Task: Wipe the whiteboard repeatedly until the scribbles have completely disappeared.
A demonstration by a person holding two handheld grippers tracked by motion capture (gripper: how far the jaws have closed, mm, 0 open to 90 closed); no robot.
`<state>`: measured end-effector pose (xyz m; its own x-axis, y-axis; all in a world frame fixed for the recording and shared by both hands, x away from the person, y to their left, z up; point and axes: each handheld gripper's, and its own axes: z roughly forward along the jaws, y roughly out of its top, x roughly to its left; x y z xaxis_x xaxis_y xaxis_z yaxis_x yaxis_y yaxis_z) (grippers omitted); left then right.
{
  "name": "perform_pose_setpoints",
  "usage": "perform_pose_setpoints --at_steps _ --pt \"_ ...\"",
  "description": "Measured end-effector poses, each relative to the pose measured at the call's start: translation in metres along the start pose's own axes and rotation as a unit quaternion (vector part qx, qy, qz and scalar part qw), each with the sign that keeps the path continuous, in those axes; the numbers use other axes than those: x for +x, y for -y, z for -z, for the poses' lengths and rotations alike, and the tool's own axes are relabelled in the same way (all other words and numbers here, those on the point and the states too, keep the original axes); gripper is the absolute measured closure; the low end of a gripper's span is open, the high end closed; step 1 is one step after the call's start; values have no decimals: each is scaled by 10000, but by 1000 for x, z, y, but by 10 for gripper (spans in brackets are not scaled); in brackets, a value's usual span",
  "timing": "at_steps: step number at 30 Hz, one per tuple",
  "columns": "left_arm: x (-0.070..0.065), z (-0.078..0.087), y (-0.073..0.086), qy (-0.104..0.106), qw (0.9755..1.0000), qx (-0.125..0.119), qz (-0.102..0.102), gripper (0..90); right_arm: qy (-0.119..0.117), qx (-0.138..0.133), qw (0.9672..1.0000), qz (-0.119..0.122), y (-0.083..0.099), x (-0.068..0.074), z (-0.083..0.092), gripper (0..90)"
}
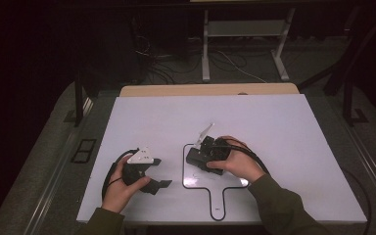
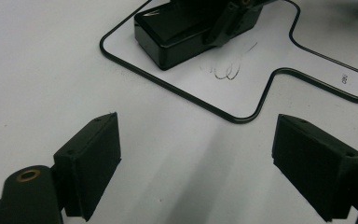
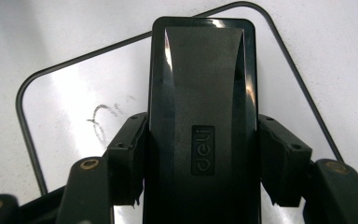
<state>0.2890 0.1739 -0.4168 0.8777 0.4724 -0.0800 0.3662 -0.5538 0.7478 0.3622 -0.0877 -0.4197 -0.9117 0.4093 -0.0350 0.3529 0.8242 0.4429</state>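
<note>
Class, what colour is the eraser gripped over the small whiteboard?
Black eraser; clearest in the right gripper view.

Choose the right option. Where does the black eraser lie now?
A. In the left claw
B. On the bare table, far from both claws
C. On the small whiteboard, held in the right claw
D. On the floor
C: the right claw clamps the black eraser from both sides over the small whiteboard.
</note>
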Motion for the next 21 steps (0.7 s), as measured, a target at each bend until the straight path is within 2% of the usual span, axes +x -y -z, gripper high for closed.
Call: perform_pose_setpoints --at_steps 3,11,14,18,21 --pt "0 0 0 -1 10000 -5 10 146 -24 8 9999 126 -2 5 -1 386" --pt "0 0 0 -12 10000 -3 11 147 -379 26 9975 589 -6 39 -1 386" --pt "-1 0 -1 -4 10000 -12 3 146 -367 12 9982 478 -6 34 -1 386" --pt "0 0 -1 3 10000 -7 -9 146 -120 -3 9997 194 -6 14 -2 386" --pt "0 -1 0 12 10000 -11 -6 147 -73 15 9998 190 -6 9 -3 385"
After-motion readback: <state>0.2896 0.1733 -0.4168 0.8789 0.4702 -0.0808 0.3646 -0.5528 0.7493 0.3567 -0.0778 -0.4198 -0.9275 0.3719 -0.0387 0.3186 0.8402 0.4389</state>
